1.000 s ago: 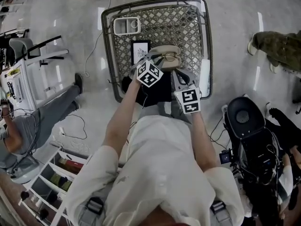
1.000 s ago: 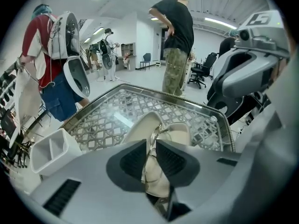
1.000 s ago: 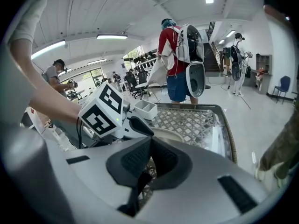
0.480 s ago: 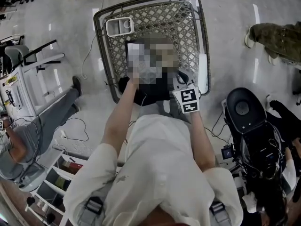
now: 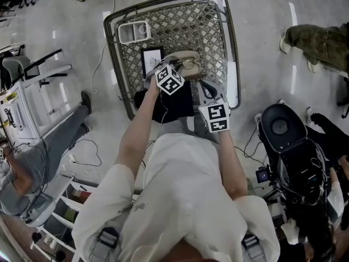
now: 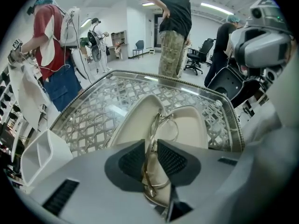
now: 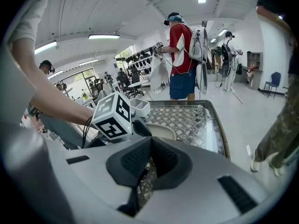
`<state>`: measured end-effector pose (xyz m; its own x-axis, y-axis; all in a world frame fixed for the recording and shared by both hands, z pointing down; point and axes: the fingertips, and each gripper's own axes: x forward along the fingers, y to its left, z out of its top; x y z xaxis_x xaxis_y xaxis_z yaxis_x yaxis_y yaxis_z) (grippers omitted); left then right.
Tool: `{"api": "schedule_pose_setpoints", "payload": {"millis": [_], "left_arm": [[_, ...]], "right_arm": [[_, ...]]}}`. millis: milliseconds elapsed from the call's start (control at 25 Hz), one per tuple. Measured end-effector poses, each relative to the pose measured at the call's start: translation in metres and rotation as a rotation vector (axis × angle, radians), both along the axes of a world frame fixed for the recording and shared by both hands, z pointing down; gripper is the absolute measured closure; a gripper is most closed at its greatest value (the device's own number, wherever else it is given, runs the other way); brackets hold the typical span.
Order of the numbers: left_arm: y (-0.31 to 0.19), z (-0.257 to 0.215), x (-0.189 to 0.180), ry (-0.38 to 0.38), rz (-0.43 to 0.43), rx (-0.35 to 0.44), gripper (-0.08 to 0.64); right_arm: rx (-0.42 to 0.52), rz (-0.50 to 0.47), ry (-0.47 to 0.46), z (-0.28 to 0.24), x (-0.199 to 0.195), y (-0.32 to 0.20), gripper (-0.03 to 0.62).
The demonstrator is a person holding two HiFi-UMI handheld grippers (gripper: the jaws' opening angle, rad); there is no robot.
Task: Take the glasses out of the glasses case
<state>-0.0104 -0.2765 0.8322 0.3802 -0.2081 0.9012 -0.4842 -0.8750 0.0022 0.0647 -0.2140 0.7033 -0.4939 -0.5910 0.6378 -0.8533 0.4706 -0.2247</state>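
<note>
An open beige glasses case lies on the lattice table. In the left gripper view the case spreads just beyond the jaws, and thin gold wire glasses run from inside it back between the pads. My left gripper is shut on the glasses frame; in the head view its marker cube hides the left gripper at the case's near edge. My right gripper sits nearer me, right of the case, and in its own view the right gripper is shut with nothing between the pads.
A white two-part tray sits at the table's far left corner, a black card left of the case, a white strip along the right rim. A dark cloth lies at the near edge. People stand around the table.
The head camera has shifted a little. My left gripper stays at the case's near edge, and the right gripper holds its place beside it.
</note>
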Motion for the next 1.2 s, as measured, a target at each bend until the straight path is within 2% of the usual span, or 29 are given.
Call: {"api": "schedule_pose_setpoints", "payload": {"millis": [160, 360, 800, 1200], "left_arm": [[-0.001, 0.001, -0.001, -0.019, 0.022, 0.009, 0.52], [0.0, -0.001, -0.001, -0.022, 0.019, 0.009, 0.526], [0.009, -0.018, -0.002, 0.036, -0.026, 0.034, 0.528], [0.001, -0.054, -0.01, 0.091, -0.092, 0.14, 0.528]], "right_arm": [[-0.004, 0.003, 0.007, 0.0, 0.002, 0.001, 0.584], [0.002, 0.001, 0.007, -0.002, 0.001, 0.001, 0.584], [0.008, -0.013, 0.015, -0.004, -0.002, 0.007, 0.585], [0.037, -0.022, 0.028, -0.014, -0.008, 0.011, 0.585]]}}
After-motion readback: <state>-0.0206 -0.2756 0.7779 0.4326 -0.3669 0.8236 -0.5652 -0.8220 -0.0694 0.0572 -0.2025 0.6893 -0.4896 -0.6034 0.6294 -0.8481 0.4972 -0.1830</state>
